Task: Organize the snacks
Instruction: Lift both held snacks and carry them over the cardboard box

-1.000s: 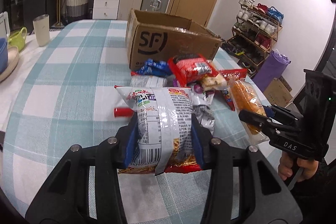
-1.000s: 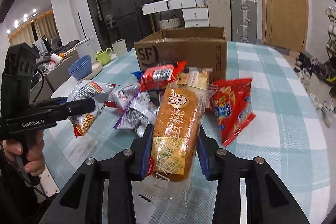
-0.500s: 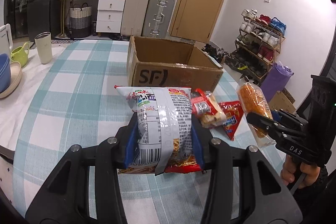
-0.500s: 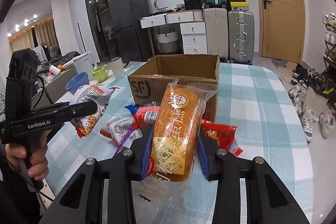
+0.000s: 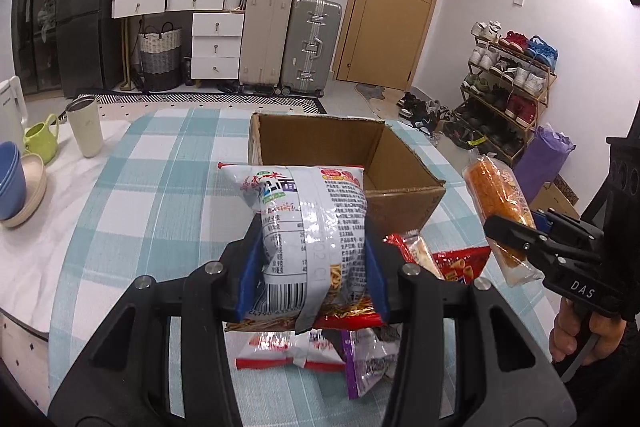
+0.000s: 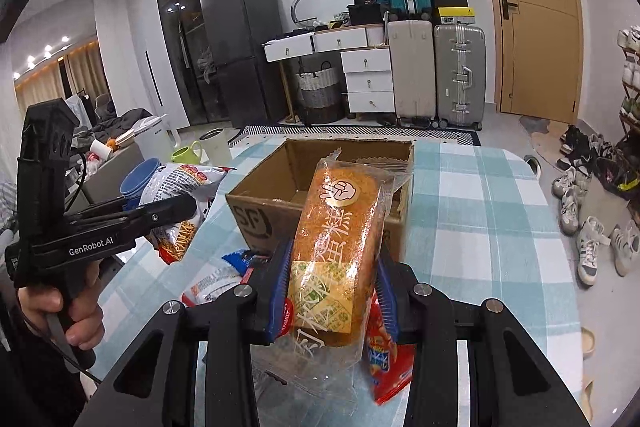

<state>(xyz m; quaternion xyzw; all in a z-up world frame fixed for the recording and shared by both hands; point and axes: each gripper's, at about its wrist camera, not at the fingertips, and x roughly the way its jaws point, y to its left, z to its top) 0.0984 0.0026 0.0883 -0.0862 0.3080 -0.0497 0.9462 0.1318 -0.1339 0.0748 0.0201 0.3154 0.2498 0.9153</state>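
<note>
My left gripper is shut on a white and red noodle snack bag, held in the air in front of the open cardboard box. My right gripper is shut on an orange packaged cake, held up before the same box. The cake also shows in the left wrist view, and the noodle bag in the right wrist view. Loose snack packs lie on the checked tablecloth below both grippers.
A beige tumbler, a green mug and stacked bowls stand at the table's left side. Red and blue packets lie under the right gripper. The table edge drops off at the right, with shoes on the floor.
Both grippers have risen with their snacks and moved toward the box; the box opening now shows from above and the loose snack pile has dropped low in both views.
</note>
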